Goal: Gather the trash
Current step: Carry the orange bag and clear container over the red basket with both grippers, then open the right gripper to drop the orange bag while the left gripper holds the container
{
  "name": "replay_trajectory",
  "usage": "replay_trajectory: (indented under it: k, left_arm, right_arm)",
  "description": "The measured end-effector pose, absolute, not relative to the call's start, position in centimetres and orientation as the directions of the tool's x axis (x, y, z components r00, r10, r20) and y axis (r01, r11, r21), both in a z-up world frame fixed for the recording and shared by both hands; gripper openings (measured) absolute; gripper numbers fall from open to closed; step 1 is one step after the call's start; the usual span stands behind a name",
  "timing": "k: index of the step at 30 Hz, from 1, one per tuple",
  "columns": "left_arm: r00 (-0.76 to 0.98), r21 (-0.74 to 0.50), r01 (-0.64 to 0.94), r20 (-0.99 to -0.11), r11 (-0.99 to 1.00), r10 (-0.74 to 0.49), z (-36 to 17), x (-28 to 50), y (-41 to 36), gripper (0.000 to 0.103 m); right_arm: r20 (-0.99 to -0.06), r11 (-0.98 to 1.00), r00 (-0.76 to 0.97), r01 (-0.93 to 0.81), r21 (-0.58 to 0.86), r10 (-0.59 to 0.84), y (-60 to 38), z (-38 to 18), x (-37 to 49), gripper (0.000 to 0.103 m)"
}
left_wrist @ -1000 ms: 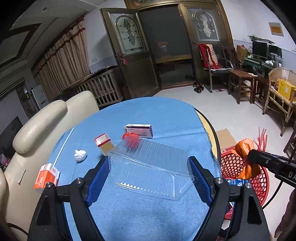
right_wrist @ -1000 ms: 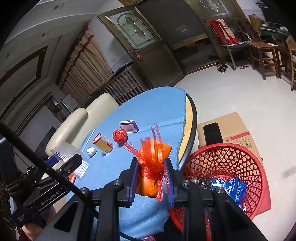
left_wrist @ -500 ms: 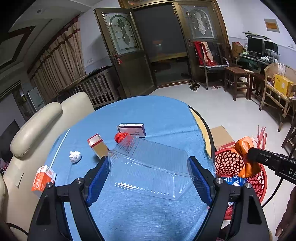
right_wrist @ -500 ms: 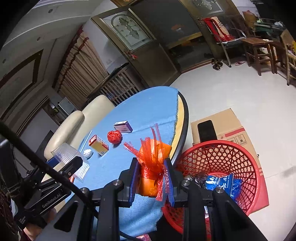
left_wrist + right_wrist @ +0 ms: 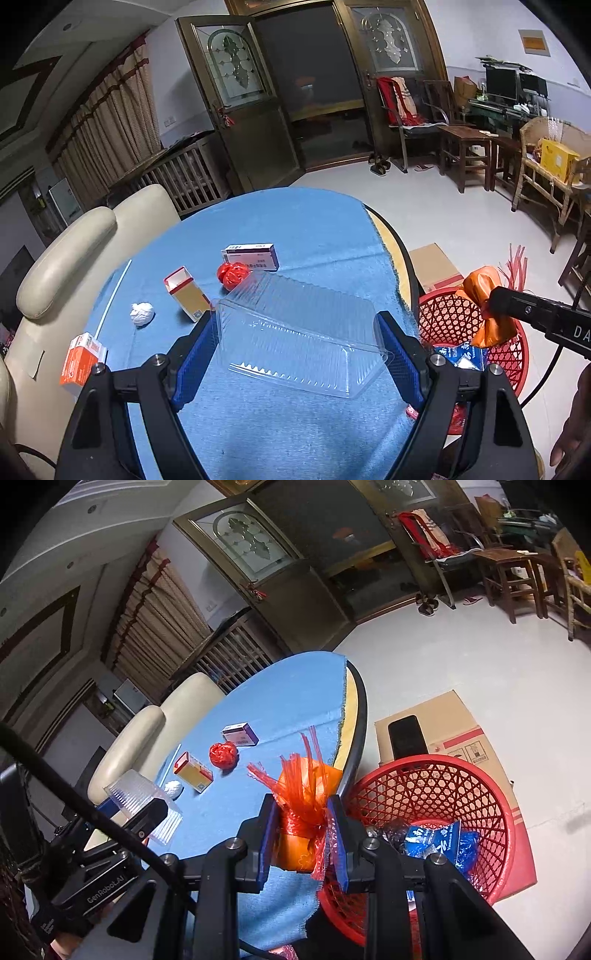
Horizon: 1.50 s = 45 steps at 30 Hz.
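Observation:
My left gripper (image 5: 297,334) is shut on a clear ribbed plastic container (image 5: 299,325), its blue pads pressing the two short ends just above the blue tablecloth (image 5: 295,221). My right gripper (image 5: 303,827) is shut on an orange bag wrapped in red mesh (image 5: 306,794), held off the table's edge beside the rim of the red basket (image 5: 443,786). In the left wrist view that bag (image 5: 484,291) hangs above the basket (image 5: 443,314). A red crumpled ball (image 5: 232,274), a purple-white box (image 5: 250,254), a red-yellow box (image 5: 186,293), a white paper wad (image 5: 141,314) and an orange box (image 5: 81,363) lie on the cloth.
The basket holds a blue wrapper (image 5: 436,842) and other wrappers. Behind it on the floor sits a cardboard box (image 5: 454,716) with a dark phone (image 5: 406,734) on top. A cream chair (image 5: 74,251) stands against the table's left side. A thin white straw (image 5: 112,295) lies near it.
Both grippers keep their holds and stay about where they were. The views have drifted only slightly.

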<state>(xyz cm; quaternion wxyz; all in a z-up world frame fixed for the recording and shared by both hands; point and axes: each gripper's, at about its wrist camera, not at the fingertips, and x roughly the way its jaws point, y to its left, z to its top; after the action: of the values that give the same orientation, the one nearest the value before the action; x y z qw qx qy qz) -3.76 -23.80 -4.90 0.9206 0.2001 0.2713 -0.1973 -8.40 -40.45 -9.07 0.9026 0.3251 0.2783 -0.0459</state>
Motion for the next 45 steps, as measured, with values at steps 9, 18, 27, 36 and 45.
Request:
replay_trajectory:
  k: [9,18,27,36,45]
  left_arm:
    - [0.768,0.283,0.493,-0.586,0.823,-0.259,-5.1,-4.1,-24.9,0.085]
    - [0.760,0.293,0.510,-0.595,0.809,-0.263,-5.6,-4.5,-25.8,0.085]
    - [0.749,0.309,0.532,-0.605,0.788,-0.269,-5.9,-5.0,-27.0,0.085]
    - [0.688,0.248,0.607,-0.639,0.755,-0.343,-6.2,-5.6,-27.9,0.085]
    - [0.590,0.158,0.692,-0.686,0.704,-0.426,-6.9,-6.2,-28.9,0.085]
  right_arm:
    - [-0.530,0.770,0.843,0.277,0.575,0.093,-41.3,-9.7,-8.8,0.029]
    - [-0.534,0.753,0.841,0.297,0.588,0.085,-42.4,-10.3,-9.4,0.029]
    - [-0.545,0.724,0.835,0.327,0.607,0.079,-43.8,-11.3,-10.2,0.030]
    - [-0.553,0.706,0.832,0.359,0.611,0.055,-45.0,-11.9,-11.2,0.030]
    - [-0.564,0.675,0.825,0.397,0.622,0.035,-46.5,-12.5,-12.0,0.031]
